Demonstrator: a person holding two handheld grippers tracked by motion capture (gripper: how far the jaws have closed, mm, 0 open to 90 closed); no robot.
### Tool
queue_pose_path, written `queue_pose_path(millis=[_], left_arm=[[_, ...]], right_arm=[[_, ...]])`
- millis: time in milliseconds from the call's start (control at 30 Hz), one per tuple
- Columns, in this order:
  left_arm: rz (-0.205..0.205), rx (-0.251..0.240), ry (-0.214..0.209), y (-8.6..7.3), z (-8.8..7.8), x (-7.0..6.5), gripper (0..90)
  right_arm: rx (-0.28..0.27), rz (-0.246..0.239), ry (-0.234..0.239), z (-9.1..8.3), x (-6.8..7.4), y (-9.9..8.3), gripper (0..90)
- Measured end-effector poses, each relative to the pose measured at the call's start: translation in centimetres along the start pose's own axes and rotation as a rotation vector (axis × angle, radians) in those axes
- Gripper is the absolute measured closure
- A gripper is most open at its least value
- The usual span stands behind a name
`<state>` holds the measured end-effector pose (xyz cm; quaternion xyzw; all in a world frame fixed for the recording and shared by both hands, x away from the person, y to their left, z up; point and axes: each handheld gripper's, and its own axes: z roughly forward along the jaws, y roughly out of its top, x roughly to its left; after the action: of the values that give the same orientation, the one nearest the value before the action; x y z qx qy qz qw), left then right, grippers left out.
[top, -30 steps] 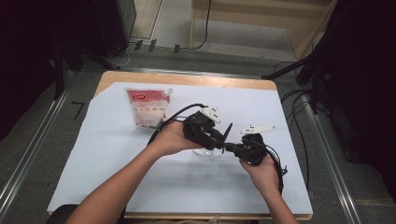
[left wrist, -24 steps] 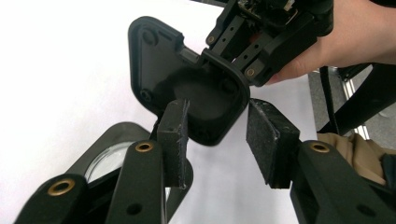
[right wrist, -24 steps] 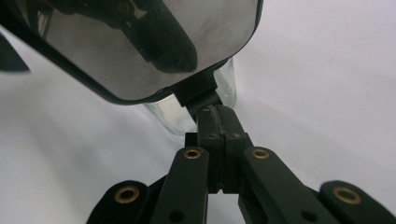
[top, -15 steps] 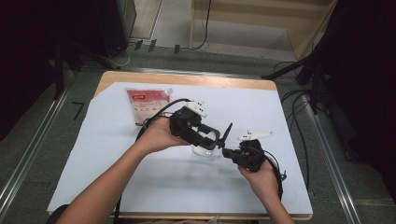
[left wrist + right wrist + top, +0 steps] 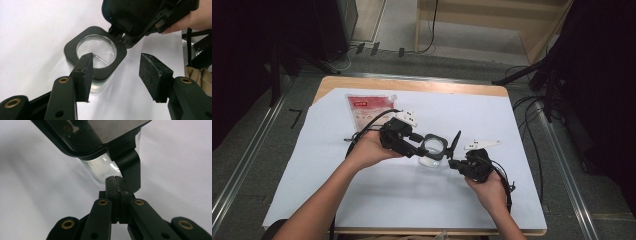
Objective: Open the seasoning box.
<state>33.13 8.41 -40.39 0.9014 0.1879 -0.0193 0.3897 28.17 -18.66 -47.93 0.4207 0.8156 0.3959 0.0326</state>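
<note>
A clear round jar [image 5: 433, 146] with a square black rim [image 5: 96, 51] stands on the white sheet between my two grippers. Its black flap [image 5: 455, 141] sticks up at the right side. My left gripper [image 5: 421, 147] points right at the jar. Its jaws have just been opening and stand open [image 5: 120, 75], with bare sheet between the pads [image 5: 86, 75] and the jar just beyond the left one. My right gripper [image 5: 454, 162] is shut [image 5: 116, 182], its tips against the black flap [image 5: 130, 165] under the rim. Whether it pinches the flap I cannot tell.
A red and white pouch [image 5: 367, 111] lies at the back left of the white sheet [image 5: 492, 115]. The wooden table edge [image 5: 412, 84] runs along the far side. Cables [image 5: 532, 110] lie on the floor to the right.
My left hand has drawn back to the left, away from the jar, and its jaws have spread apart. The right gripper and the jar have stayed in place.
</note>
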Motion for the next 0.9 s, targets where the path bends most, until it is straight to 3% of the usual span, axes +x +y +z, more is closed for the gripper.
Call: queue_pose_path(millis=[367,567,900], left_arm=[[-0.037,-0.018,0.043,-1.7,-1.4,0.4,46.8],[-0.041,-0.02,0.082,-2.9,-2.1,0.4,46.5],[-0.104,-0.045,0.13,-5.3,-3.9,1.1,47.9]], right_arm=[[-0.013,0.035,-0.019,0.0,-1.7,0.4,90.0],[-0.03,0.02,-0.031,0.2,-2.5,0.8,90.0],[-0.042,0.037,-0.053,0.5,-4.1,1.6,90.0]])
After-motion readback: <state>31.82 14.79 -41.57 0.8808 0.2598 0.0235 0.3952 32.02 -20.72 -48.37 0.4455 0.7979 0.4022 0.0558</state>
